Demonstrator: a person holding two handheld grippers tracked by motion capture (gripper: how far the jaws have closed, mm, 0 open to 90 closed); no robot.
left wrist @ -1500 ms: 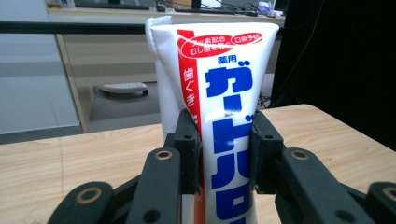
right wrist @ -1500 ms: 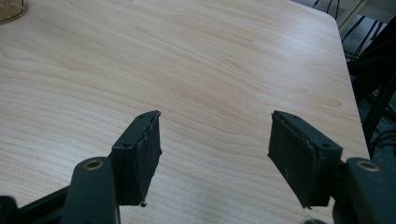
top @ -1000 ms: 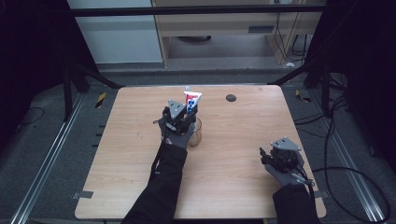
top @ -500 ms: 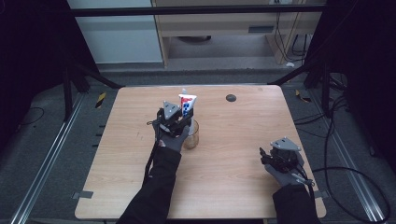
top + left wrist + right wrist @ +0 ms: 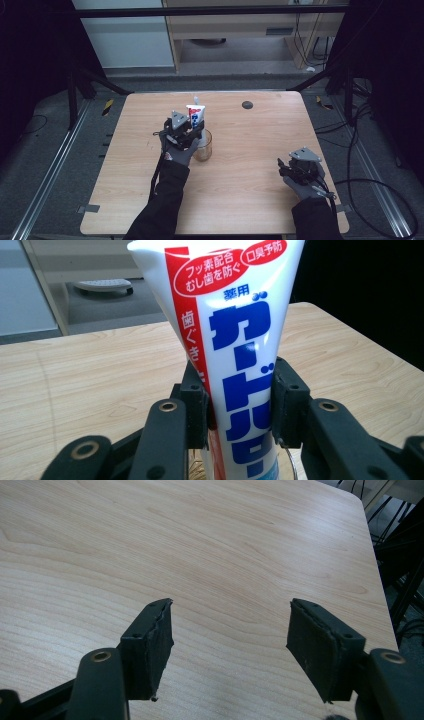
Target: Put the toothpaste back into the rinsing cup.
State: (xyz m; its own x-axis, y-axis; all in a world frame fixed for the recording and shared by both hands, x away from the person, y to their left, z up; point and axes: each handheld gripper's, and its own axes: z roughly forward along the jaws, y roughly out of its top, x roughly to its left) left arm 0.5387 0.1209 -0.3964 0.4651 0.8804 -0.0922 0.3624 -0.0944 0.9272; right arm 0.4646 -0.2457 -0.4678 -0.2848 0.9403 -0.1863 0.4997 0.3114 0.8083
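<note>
Where grey floor surrounds it, pale wooden table on rails.

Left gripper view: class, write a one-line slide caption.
Toothpaste tube stands between the left claw pads over a clear glass on the wooden table.

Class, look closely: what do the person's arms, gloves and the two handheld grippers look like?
Both arms wear dark sleeves, with grey gloves on the hands. The left gripper and right gripper are black, each topped by a grey three-cornered plate, with a black cable trailing back. Their jaws are flat black blocks on bolted black arms with brass-coloured pivot rings.
</note>
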